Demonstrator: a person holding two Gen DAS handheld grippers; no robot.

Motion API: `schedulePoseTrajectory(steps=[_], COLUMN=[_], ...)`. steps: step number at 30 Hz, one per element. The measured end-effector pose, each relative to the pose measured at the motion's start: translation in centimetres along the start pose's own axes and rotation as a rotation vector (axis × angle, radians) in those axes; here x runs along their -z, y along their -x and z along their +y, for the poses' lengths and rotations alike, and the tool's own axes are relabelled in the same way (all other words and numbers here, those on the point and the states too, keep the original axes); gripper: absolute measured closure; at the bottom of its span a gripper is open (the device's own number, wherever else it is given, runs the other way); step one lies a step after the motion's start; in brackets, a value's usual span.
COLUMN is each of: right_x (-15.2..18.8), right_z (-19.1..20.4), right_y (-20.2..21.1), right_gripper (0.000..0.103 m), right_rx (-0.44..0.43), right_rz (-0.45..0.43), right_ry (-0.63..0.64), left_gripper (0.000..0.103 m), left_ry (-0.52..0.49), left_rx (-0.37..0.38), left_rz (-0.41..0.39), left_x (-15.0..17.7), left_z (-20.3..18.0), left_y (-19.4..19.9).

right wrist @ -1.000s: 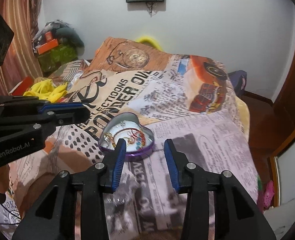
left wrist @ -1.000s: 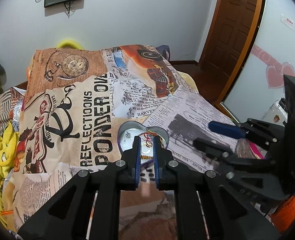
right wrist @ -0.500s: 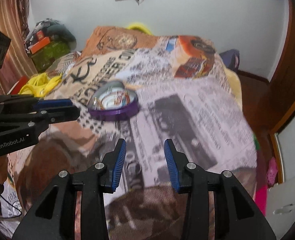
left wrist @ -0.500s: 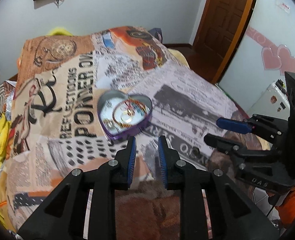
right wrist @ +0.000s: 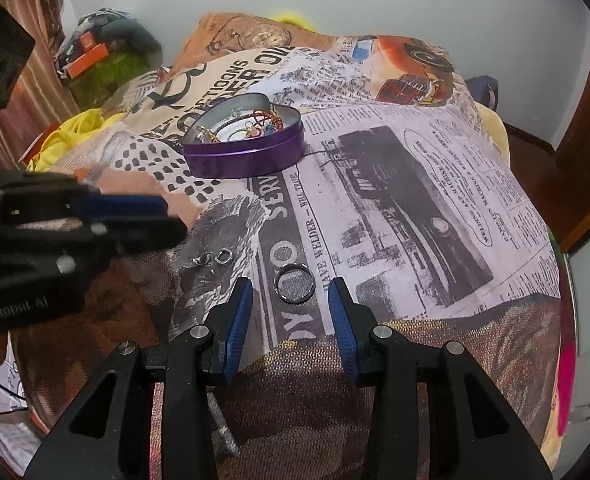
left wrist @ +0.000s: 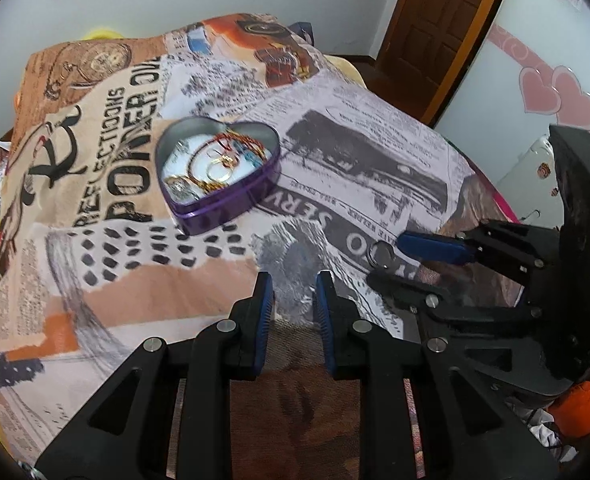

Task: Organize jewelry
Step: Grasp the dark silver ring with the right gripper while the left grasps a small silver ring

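A purple heart-shaped tin (left wrist: pixel 231 200) (right wrist: pixel 247 156) sits on the printed bedspread and holds several bracelets and rings (left wrist: pixel 219 160) (right wrist: pixel 247 126). A silver ring (right wrist: pixel 294 282) (left wrist: pixel 379 253) lies on the bedspread just ahead of my right gripper (right wrist: pixel 290 286), which is open and empty with its fingers either side of the ring. A smaller silver ring (right wrist: pixel 224 256) lies to its left. My left gripper (left wrist: pixel 293 280) is open and empty, pulled back from the tin; it shows blurred in the right wrist view (right wrist: pixel 147 220).
The bedspread (left wrist: pixel 95 272) covers the bed. Yellow cloth (right wrist: pixel 71 132) and a pile of clutter (right wrist: pixel 107 56) lie at the left side. A wooden door (left wrist: pixel 443 24) and a white wall with pink heart stickers (left wrist: pixel 555 92) stand to the right.
The left gripper has opened and drawn back from the tin, leaving jewelry inside. The right gripper has pulled back and lowered toward the silver ring, which now lies between its fingers.
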State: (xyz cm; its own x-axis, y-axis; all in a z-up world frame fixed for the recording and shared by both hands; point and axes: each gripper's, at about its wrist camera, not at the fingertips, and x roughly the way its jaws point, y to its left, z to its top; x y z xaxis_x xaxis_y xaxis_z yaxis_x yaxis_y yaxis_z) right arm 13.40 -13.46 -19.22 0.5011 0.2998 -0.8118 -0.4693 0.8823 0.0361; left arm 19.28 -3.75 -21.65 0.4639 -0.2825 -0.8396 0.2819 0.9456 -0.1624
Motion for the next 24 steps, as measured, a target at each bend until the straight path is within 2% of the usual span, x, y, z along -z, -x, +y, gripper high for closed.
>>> schedulePoseTrajectory(steps=[2,11,19,20,22,24], right_x=[0.1,0.0,-0.2,-0.2,-0.3,-0.4], right_z=[0.1,-0.7,-1.6,-1.7,-1.7,-1.7], right_y=[-0.1,0.5,1.4,1.4,1.5,1.4], right_gripper=[0.085,0.085,0.085,0.085,0.085,0.085], right_rx=[0.002,-0.005,0.011,0.012,0.013,0.011], right_rz=[-0.002,-0.029,-0.050,-0.052,-0.055,-0.056], right_ry=[0.012,-0.026,-0.050,-0.051,-0.053,-0.056], left_gripper=[0.082,0.082,0.082,0.083,0.096,0.096], left_ry=[-0.004,-0.029,-0.011,-0.013,-0.020,-0.020], left_rx=[0.008,0.042,0.031,0.028,0.034,0.040], left_rz=[0.006,0.038,0.010,0.007,0.007,0.004], left_x=[0.1,0.1,-0.1,-0.1,-0.1,-0.1], left_z=[-0.3,-1.7,-1.5,-1.5,-1.6,-1.6], left_y=[-0.3,-2.0,-2.8,-2.8,-2.8,-2.8])
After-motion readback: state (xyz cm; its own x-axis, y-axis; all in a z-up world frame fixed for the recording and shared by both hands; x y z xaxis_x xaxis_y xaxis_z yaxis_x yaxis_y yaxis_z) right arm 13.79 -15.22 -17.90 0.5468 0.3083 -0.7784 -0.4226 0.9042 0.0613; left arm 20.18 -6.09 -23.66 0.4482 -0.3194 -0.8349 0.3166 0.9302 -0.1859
